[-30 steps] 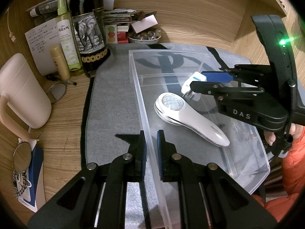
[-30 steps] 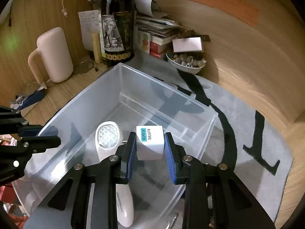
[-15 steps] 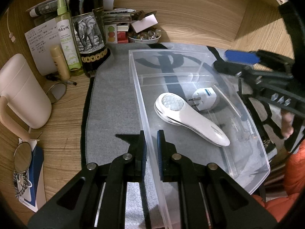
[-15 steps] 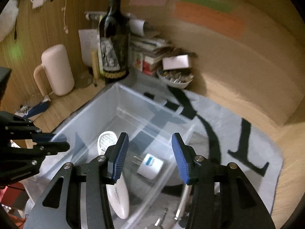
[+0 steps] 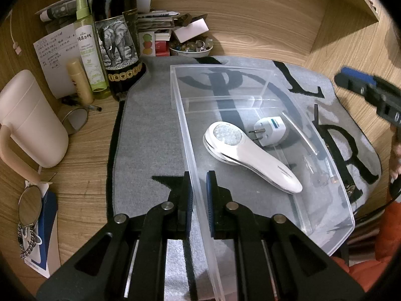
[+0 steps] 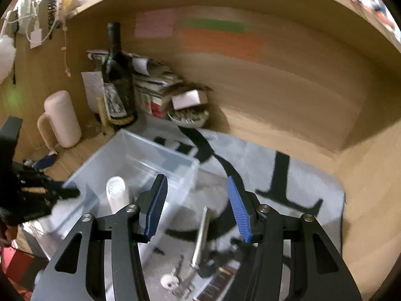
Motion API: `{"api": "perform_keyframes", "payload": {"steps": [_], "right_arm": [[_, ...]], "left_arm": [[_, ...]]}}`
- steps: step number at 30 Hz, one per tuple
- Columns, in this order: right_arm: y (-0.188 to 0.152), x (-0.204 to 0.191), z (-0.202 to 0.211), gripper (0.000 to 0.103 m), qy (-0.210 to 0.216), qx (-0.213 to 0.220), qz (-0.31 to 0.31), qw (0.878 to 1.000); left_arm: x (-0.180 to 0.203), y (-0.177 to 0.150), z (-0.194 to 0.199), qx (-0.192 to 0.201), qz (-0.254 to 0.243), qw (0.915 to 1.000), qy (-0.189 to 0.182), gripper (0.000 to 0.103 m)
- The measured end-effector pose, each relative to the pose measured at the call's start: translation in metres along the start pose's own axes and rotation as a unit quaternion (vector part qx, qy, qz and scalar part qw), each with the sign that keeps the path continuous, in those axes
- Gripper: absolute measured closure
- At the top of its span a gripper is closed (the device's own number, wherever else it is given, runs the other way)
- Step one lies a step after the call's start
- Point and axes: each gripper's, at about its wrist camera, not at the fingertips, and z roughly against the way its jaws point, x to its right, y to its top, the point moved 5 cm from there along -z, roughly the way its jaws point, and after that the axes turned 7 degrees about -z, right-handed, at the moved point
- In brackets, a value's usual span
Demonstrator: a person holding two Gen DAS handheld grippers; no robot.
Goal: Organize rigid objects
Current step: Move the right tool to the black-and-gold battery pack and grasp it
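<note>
Released a second ago, the white plug adapter (image 5: pixel 272 130) now lies in the clear plastic bin (image 5: pixel 263 75), at 2 o'clock from a white handheld device (image 5: pixel 250 156). The right gripper (image 6: pixel 198 204), empty, is opening above the grey mat (image 6: pixel 313 175). The left gripper (image 5: pixel 198 195) clamps the bin's wall; an elephant-label bottle (image 5: pixel 116 37) stands at 10 o'clock.

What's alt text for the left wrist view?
The left gripper is shut on the near wall of a clear plastic bin that holds a white handheld device and a white plug adapter, on a grey mat beside a wine bottle.
</note>
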Motion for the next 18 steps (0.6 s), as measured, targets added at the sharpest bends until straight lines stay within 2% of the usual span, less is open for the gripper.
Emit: {"api": "perform_keyframes", "payload": {"steps": [12,18], "right_arm": [[-0.080,0.037,-0.021,0.056,-0.040,-0.091,-0.039,0.994],[-0.115,0.046,-0.029,0.056,-0.037,-0.133,-0.058,0.989]], "left_arm": [[-0.001,-0.001,0.000,0.000,0.000,1.0000,0.002,0.093],[-0.001,-0.001,0.000,0.000,0.000,1.0000,0.005,0.093]]}}
